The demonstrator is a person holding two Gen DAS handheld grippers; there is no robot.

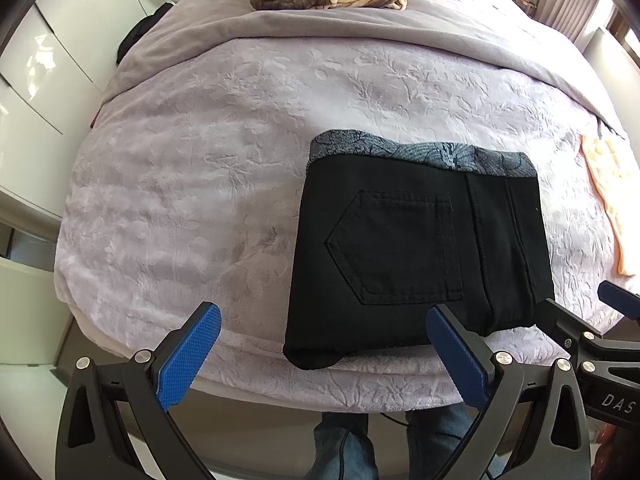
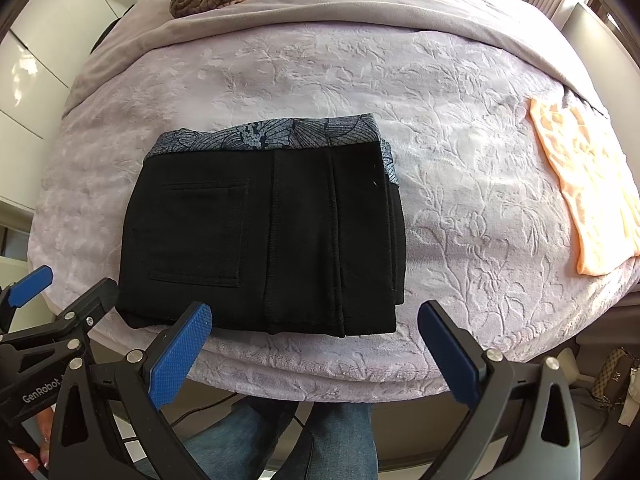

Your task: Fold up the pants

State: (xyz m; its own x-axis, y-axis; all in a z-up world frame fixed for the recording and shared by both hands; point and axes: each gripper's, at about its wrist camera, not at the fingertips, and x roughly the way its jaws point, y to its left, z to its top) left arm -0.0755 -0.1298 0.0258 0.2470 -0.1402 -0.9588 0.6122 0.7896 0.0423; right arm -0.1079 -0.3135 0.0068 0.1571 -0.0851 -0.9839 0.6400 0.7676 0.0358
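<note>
Black pants (image 1: 416, 256) are seen folded into a compact rectangle near the front edge of the lilac embossed bed (image 1: 224, 168), patterned waistband turned away. The left gripper (image 1: 324, 354) and right gripper (image 2: 316, 354) are held spread and empty just before the bed edge, apart from the pants.

I see bright daylight entering from windows at upper right, with glare on the glossy white cabinets (image 1: 36, 60) at left. Fisheye distortion bows the bed (image 1: 240, 128) outward and darkens the corners. Focus is sharp; shadows are soft.
</note>
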